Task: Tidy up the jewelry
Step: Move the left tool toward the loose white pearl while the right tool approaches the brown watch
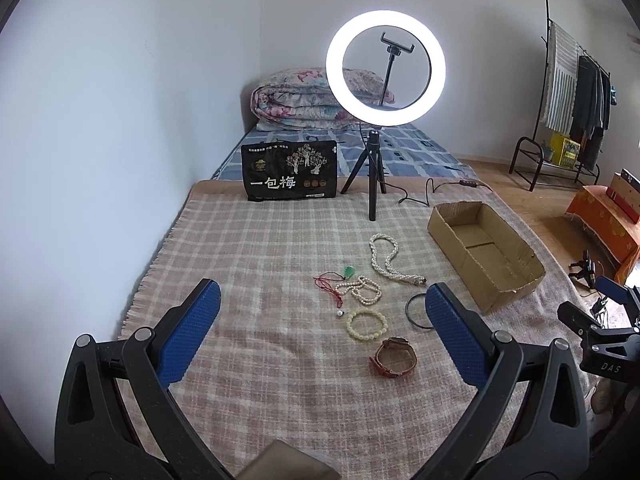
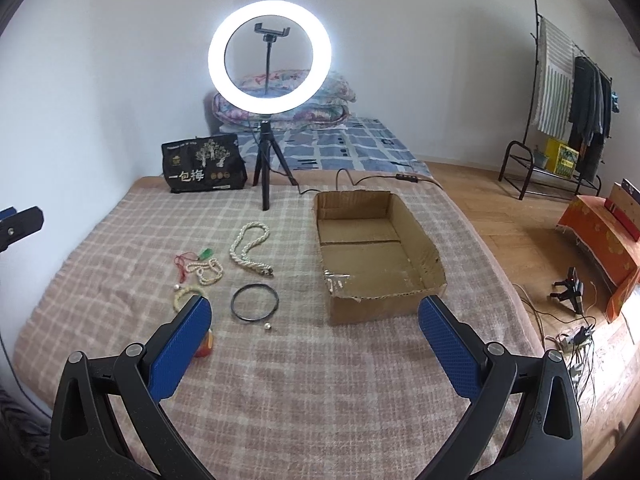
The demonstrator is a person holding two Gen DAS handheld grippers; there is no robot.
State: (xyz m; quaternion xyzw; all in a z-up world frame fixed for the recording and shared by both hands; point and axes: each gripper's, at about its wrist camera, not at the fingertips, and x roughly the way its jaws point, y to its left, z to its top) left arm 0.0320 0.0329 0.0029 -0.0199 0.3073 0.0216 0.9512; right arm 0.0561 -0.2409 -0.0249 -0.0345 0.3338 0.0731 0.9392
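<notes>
We are at the very start: the cardboard box (image 2: 376,252) on the right of the plaid blanket (image 1: 260,248) holds no jewelry, so nothing is sorted yet. Everything lies loose on the blanket to the left of the box. The twisted pearl necklace (image 1: 386,258) is farthest from us, with the beaded strand (image 1: 360,290) and the green pendant (image 1: 349,271) on its red cord just beside it. Nearer lie the pale bead bracelet (image 1: 367,323), the brown-strapped watch (image 1: 394,357) and the black bangle (image 2: 254,303), with a small loose pearl (image 2: 268,326) close to the bangle. Our left gripper (image 1: 322,334) hovers over the pieces with its fingers wide apart and empty. Our right gripper (image 2: 314,346) is likewise spread and holds nothing. By our judgement, every piece remains to be carried into the box.
</notes>
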